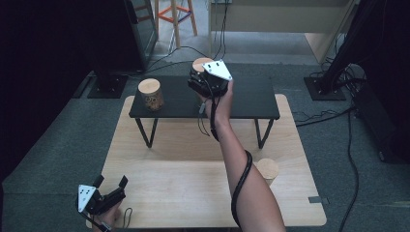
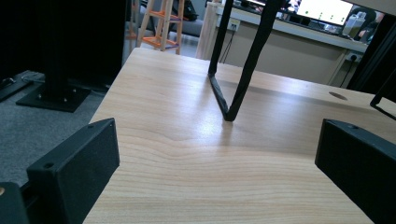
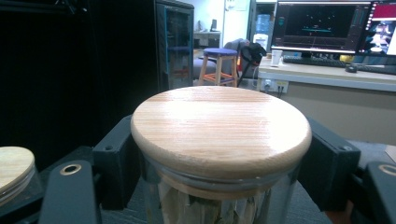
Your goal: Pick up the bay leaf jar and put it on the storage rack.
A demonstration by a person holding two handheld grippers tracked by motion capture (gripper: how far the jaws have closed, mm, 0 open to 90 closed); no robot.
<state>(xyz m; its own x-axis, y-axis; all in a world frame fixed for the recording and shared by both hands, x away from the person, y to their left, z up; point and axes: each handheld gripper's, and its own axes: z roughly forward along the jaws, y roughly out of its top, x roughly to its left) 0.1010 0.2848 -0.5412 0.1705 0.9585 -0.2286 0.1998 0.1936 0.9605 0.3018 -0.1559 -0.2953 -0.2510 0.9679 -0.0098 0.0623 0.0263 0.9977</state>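
A glass jar with a round wooden lid (image 3: 219, 126) sits between my right gripper's (image 3: 219, 163) black jaws, which press on its sides just under the lid. In the high view that jar (image 1: 201, 63) and my right gripper (image 1: 199, 73) are over the back edge of the black shelf (image 1: 251, 99); whether the jar rests on it I cannot tell. A second wooden-lidded jar (image 1: 150, 94) stands on the shelf's left end, and its lid (image 3: 14, 170) shows at the left of the right gripper view. My left gripper (image 1: 111, 182) is at the wooden table's (image 1: 183, 183) near left corner, open (image 2: 217, 154) over bare wood.
A third lidded jar (image 1: 267, 170) stands on the table near its right edge, beside the person's right forearm. The shelf's black legs (image 2: 233, 79) rise from the table. Cables, stand bases and a wooden stool (image 1: 175, 14) are on the floor beyond.
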